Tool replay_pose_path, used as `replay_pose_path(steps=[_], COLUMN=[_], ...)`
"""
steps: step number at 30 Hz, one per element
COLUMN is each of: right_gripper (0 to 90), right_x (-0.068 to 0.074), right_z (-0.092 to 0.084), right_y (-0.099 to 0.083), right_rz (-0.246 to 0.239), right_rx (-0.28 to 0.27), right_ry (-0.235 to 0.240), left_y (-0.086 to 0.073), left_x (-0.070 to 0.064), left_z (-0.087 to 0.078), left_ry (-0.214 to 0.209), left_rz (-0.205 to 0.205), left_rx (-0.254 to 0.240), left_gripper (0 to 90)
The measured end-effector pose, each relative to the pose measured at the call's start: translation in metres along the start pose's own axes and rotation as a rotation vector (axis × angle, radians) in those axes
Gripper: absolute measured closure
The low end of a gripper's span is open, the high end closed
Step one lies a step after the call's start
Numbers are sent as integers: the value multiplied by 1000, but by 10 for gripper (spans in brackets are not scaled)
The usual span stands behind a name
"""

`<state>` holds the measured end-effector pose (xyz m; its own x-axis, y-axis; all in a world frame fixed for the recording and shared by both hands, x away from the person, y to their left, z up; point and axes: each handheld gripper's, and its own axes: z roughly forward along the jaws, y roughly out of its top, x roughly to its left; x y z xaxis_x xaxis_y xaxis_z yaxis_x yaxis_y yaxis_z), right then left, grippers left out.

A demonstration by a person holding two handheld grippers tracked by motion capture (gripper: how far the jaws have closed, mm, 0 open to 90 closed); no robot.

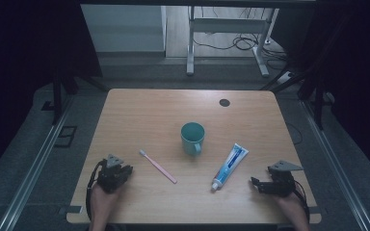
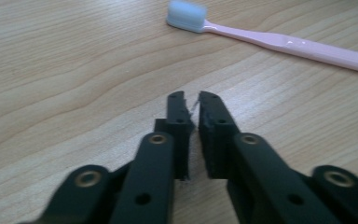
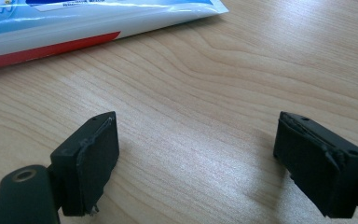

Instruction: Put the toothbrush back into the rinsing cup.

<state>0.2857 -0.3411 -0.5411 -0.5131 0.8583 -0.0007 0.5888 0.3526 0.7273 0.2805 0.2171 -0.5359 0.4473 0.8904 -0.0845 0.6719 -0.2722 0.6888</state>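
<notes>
Wood table (image 1: 139,110): toothpaste (image 3: 74,23) cut off; L tongs (image 2: 192,109) closed empty, R tongs (image 3: 196,154) wide.

Dim room — grey floor (image 1: 38,159), a white desk frame (image 1: 226,29) with trailing cables (image 1: 243,43) beyond.

The high view looks forward and down from above onto the whole light wooden table (image 1: 139,108), while each gripper view skims close over it, sharing the pink toothbrush (image 2: 279,42) and the blue-and-white toothpaste tube (image 3: 74,23).
</notes>
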Motion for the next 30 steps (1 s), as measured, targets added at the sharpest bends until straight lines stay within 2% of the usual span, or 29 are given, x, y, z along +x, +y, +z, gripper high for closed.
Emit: replay_pose_path(steps=[2, 8, 14, 21, 30], right_gripper=[139, 139, 138, 135, 134], right_x=[0, 0, 0, 0, 0], right_z=[0, 0, 0, 0, 1], right_y=[0, 0, 0, 0, 1], right_rz=[0, 0, 0, 1, 1], right_rx=[0, 0, 0, 1, 2], right_ry=[0, 0, 0, 0, 0], left_y=[0, 3, 7, 15, 25], left_x=[1, -1, -8, -20, -31], left_z=[-1, -4, -5, -2, 3], left_ry=[-9, -21, -26, -41, -66], left_rz=[-6, -16, 9, 49, 70], left_rx=[4, -14, -28, -19, -11], left_gripper=[894, 897, 896, 895, 894])
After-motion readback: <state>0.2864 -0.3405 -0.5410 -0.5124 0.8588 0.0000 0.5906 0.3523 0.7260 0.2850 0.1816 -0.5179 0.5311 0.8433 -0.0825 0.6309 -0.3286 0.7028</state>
